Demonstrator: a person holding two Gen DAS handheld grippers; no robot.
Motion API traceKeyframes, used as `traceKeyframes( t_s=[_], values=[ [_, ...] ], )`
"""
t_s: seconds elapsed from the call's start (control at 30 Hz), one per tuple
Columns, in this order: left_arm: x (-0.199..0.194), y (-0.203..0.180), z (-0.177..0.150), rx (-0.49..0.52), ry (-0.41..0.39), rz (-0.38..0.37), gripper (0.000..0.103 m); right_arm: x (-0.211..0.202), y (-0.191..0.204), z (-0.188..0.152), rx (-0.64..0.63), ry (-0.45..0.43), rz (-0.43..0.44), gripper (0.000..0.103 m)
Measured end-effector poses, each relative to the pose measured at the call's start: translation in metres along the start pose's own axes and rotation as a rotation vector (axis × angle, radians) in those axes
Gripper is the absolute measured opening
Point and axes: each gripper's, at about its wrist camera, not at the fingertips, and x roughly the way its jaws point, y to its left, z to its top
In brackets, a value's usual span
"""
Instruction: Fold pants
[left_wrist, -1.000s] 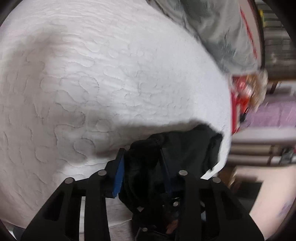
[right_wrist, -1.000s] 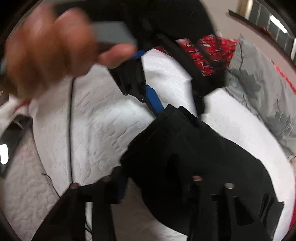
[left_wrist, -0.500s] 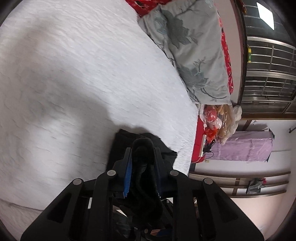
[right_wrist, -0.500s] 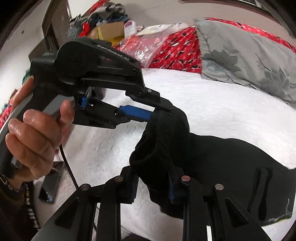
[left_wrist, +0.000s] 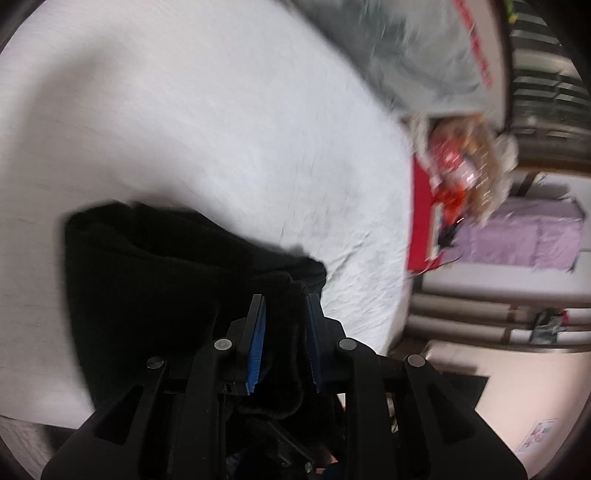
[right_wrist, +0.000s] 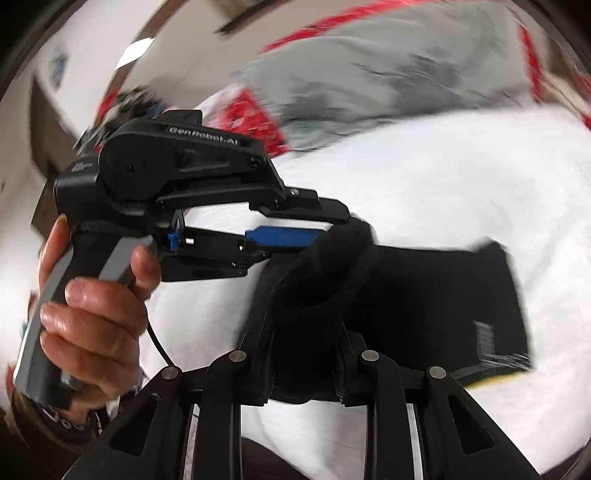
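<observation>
The black pants (right_wrist: 424, 291) lie partly on the white bed cover (left_wrist: 221, 129), with one bunched edge lifted off it by both grippers. The left gripper (left_wrist: 284, 314) is clenched on a thick fold of that black cloth, which fills the gap between its blue pads (left_wrist: 256, 332). The right gripper (right_wrist: 304, 363) likewise grasps a gathered roll of the pants; the cloth sits tight between its two fingers and drapes away to the right across the bed.

In the right wrist view a person's hand (right_wrist: 88, 314) wraps the grey handle of the left gripper, whose blue-padded finger reaches into the same bunch of cloth just above the right gripper. A thin black cable (right_wrist: 157, 341) hangs below that hand.

A grey pillow (right_wrist: 388, 74) lies at the head of the bed, with red patterned cloth (right_wrist: 255, 118) beside it. Both views are smeared, so what looks like a light tag near the far end of the pants cannot be made out.
</observation>
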Motion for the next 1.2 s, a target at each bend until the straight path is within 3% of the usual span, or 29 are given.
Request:
traceKeyframes(
  t_s=[0.13, 0.3, 0.33, 0.37, 0.43, 0.47, 0.53, 0.67, 0.83, 0.97, 1.0, 1.07, 1.1, 1.2],
  values=[
    [0.015, -0.015, -0.01, 0.022, -0.007, 0.053, 0.019, 0.002, -0.05, -0.005, 0.122, 0.065, 0.014, 0.029],
    [-0.036, -0.02, -0.028, 0.079, -0.108, 0.002, 0.021, -0.013, -0.075, -0.006, 0.132, 0.093, 0.059, 0.034],
    [-0.051, -0.017, -0.033, 0.085, -0.143, -0.014, 0.028, -0.018, -0.081, -0.005, 0.144, 0.089, 0.066, 0.034],
    [-0.066, -0.012, -0.038, 0.087, -0.191, -0.019, 0.045, -0.024, -0.086, -0.004, 0.162, 0.078, 0.074, 0.034],
    [-0.088, 0.003, -0.047, 0.074, -0.295, 0.044, 0.067, -0.035, -0.097, 0.002, 0.211, 0.037, 0.088, 0.043],
    [-0.096, 0.015, -0.052, 0.061, -0.348, 0.098, 0.068, -0.038, -0.101, 0.006, 0.23, 0.023, 0.096, 0.047],
    [-0.099, 0.041, -0.057, 0.017, -0.377, 0.142, 0.068, -0.036, -0.105, 0.017, 0.251, 0.016, 0.112, 0.058],
    [-0.08, 0.075, -0.06, -0.092, -0.325, 0.076, 0.068, -0.006, -0.096, 0.032, 0.247, 0.076, 0.157, 0.058],
    [-0.06, 0.073, -0.058, -0.082, -0.312, 0.118, 0.068, 0.023, -0.094, 0.036, 0.27, 0.129, 0.136, 0.061],
    [-0.047, 0.071, -0.05, -0.122, -0.333, 0.105, 0.068, 0.033, -0.093, 0.034, 0.258, 0.14, 0.119, 0.062],
    [-0.044, 0.071, -0.049, -0.136, -0.336, 0.107, 0.068, 0.035, -0.09, 0.035, 0.239, 0.139, 0.116, 0.06],
    [-0.04, 0.068, -0.048, -0.162, -0.348, 0.145, 0.05, 0.038, -0.083, 0.036, 0.177, 0.152, 0.081, 0.029],
    [-0.04, 0.064, -0.05, -0.175, -0.349, 0.157, 0.047, 0.038, -0.082, 0.037, 0.166, 0.163, 0.083, 0.021],
    [-0.05, 0.051, -0.06, -0.179, -0.37, 0.07, 0.038, 0.024, -0.079, 0.047, 0.152, 0.146, 0.12, 0.02]
  ],
)
